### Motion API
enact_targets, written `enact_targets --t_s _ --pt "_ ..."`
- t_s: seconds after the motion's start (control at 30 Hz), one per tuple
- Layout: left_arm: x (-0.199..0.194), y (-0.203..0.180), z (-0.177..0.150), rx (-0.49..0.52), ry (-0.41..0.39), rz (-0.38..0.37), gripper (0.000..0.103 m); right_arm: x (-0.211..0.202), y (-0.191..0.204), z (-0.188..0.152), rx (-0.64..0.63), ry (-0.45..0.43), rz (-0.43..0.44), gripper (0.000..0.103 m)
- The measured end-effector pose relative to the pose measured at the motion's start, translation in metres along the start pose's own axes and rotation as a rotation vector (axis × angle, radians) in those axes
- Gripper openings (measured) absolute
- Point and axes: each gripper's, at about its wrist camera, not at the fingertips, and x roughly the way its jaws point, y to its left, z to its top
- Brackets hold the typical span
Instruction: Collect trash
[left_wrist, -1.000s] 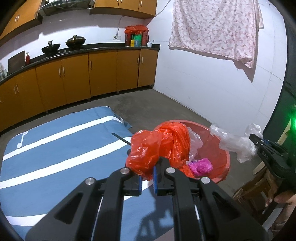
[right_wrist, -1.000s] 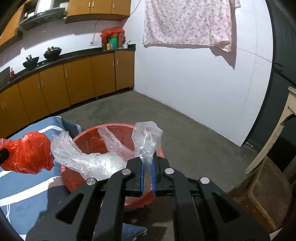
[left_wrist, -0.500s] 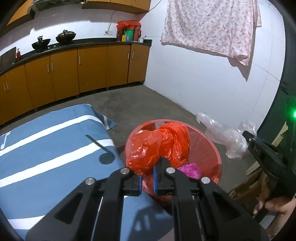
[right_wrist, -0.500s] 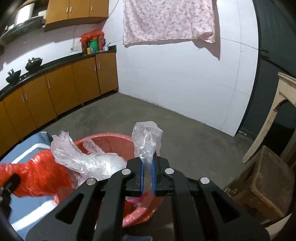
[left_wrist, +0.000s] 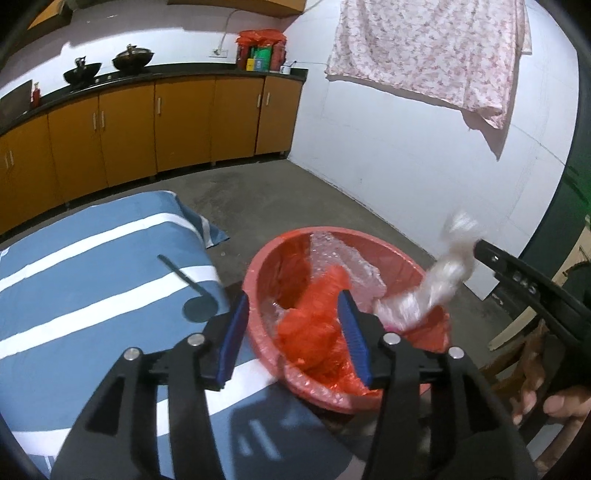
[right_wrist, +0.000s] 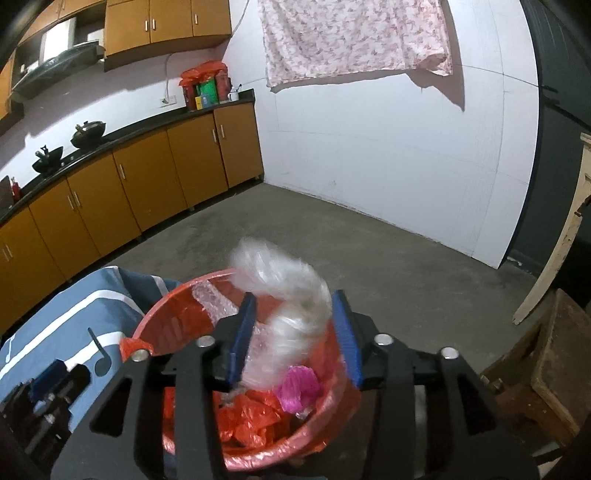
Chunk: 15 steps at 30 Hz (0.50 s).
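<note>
Both the left gripper and the right gripper are matte black frames with triangular cut-outs, round silver screws and ribbed blue pads lining their fingers. A bare-skinned hand shows at the right edge.

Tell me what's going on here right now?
Both grippers are open over the red basin. The left hand-held gripper has let go of the orange plastic bag, which is dropping in. The right hand-held gripper has released the clear plastic bag, blurred mid-fall. A pink wrapper already lies inside.
</note>
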Motion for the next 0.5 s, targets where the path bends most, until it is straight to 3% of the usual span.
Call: enact_targets --t_s 0.07,0.3,0.5 --pt "-0.009 0.006 -0.002 -0.003 -0.016 0.012 0.061 -0.011 -0.002 -0.003 -0.010 -0.022 0.010 0.066" --pt "-0.063 0.022 -0.014 0.003 -0.096 0.063 0.081 -0.052 -0.013 -0.013 -0.020 -0.071 0.051 0.067" --pt "-0.124 0.033 -0.030 0.018 -0.194 0.134 0.098 -0.101 -0.018 -0.030 -0.053 -0.152 0.065 0.091"
